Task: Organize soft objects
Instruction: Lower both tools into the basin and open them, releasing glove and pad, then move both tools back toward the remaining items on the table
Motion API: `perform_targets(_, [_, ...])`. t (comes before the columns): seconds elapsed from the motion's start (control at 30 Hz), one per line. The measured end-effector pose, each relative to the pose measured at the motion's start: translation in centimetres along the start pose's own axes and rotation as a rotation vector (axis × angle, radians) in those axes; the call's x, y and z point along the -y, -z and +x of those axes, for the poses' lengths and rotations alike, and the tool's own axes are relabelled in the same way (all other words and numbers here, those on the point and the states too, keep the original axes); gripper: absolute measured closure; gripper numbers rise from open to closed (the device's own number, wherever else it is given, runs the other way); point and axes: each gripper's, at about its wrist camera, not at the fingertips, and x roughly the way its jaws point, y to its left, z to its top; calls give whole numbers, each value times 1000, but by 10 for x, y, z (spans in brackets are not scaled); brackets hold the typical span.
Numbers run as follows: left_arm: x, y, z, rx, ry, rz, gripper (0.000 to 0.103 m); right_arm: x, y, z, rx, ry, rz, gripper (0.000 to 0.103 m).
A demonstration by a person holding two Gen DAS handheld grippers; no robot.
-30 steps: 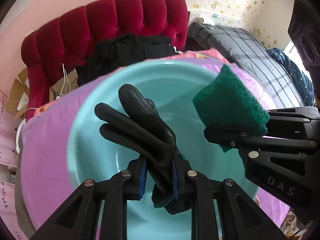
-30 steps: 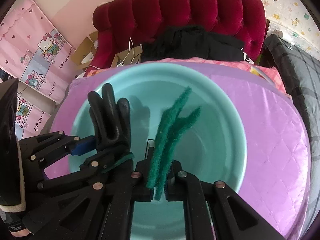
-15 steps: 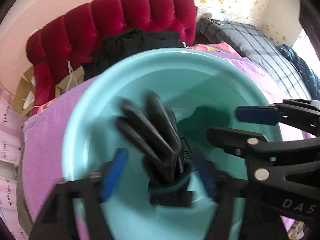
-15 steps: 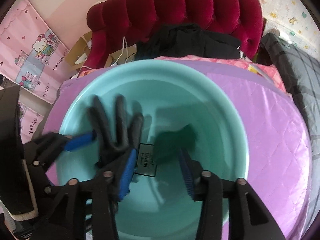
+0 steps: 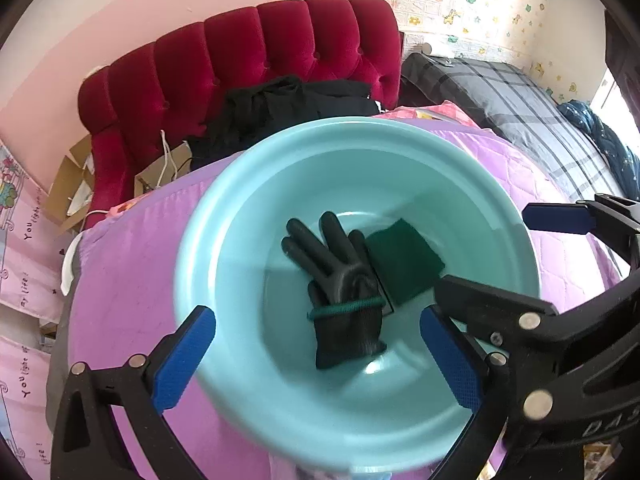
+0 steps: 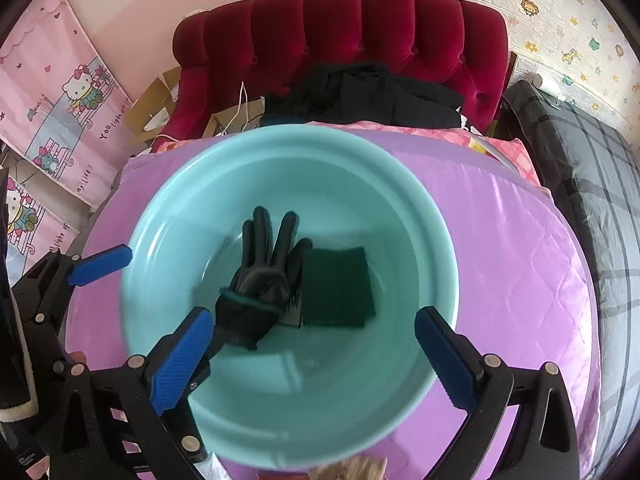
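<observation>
A bed covered by a purple quilted bedspread carries a turquoise basin at frame centre.

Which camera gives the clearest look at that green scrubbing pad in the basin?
The right wrist view: the green pad lies flat and nearly whole beside the black glove. The left wrist view shows the same pad more tilted, one corner hidden behind a finger.

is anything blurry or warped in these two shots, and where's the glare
Left wrist view: the near rim of the teal basin is smeared, while the black glove and green scouring pad stay fairly sharp; daylight blows out the right edge. Right wrist view: a soft glare streak lies on the basin floor, and fisheye distortion bows the red headboard; dark vignette corners in both.
</observation>
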Motion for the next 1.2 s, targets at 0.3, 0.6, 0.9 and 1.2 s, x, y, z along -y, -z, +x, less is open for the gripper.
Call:
perform_targets(0.3, [3, 30, -51, 38, -11, -13, 0, -5, 30, -41, 27, 27, -11, 0])
perform_targets(0.6, [2, 57, -92, 74, -19, -22, 0, -12, 60, -76, 49, 23, -14, 0])
perform_targets(0.9, [1, 100, -115, 85, -19, -45, 0, -17, 99, -99, 51, 22, -29, 0])
perform_targets(1.2, [-3, 145, -127, 89, -15, -64, 0, -26, 140, -105, 59, 24, -33, 0])
